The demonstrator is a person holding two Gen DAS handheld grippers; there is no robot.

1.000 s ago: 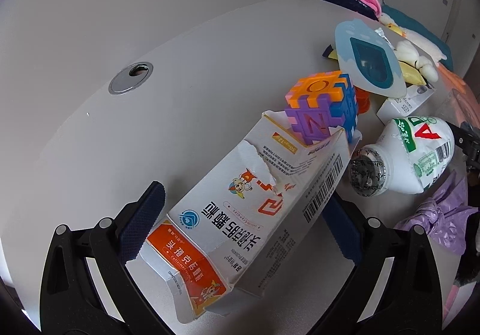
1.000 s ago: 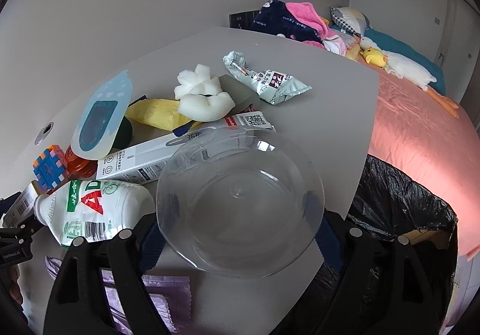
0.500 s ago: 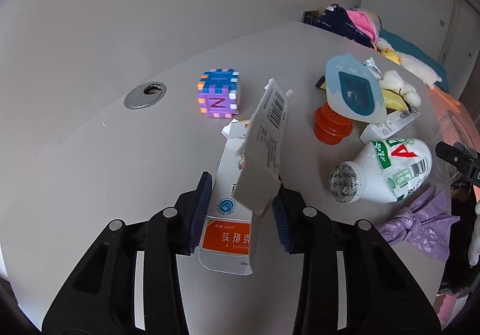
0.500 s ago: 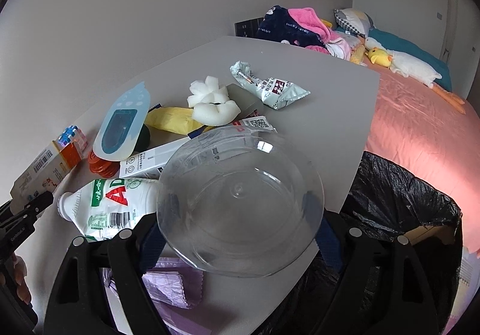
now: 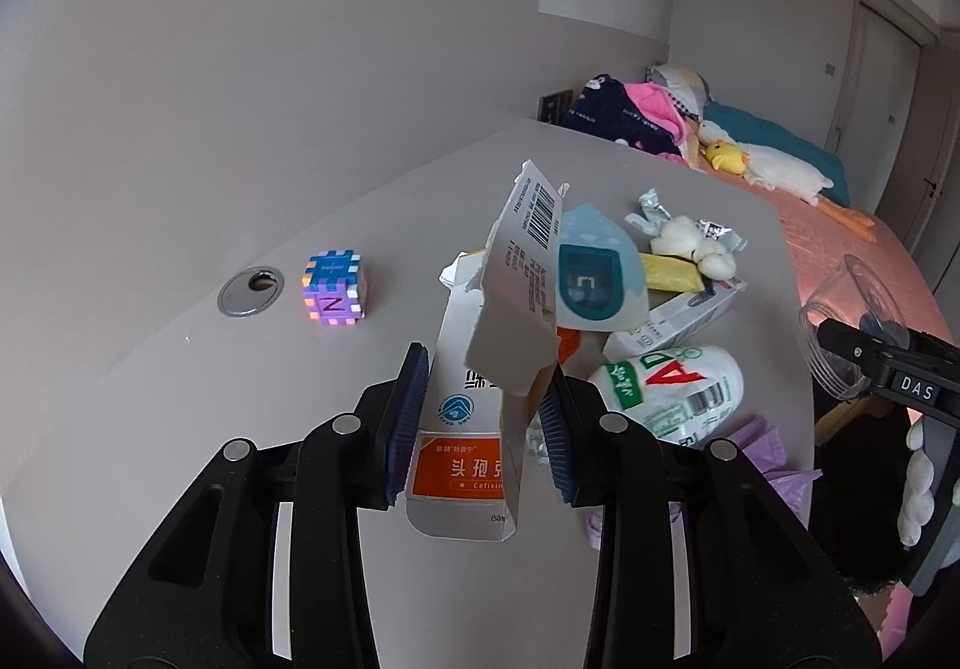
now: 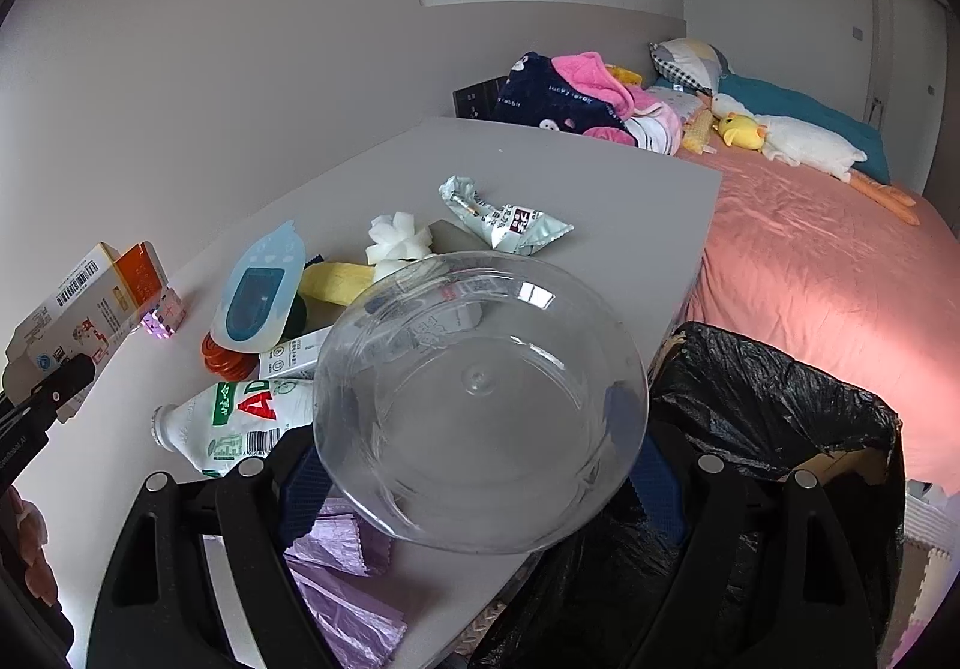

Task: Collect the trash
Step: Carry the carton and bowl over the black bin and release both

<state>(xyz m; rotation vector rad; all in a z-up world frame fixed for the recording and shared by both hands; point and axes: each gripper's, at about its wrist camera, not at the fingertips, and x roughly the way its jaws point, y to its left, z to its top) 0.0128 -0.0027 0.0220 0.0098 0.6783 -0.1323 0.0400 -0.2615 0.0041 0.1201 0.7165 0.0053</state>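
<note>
Carton [image 5: 480,405], torn and crumpled, sits clamped in the left tool [image 5: 483,432], clear of the counter [image 5: 180,399]; a second ago it lay flat there between wide jaws, which have just been closing. Left view alone shows the puzzle cube [image 5: 333,289] beside the cable hole [image 5: 251,291]. Right view alone shows the black bin bag [image 6: 774,417] at the counter's edge. Right tool [image 6: 480,465] holds a clear plastic bowl [image 6: 480,399], jaws wide, as before.
</note>
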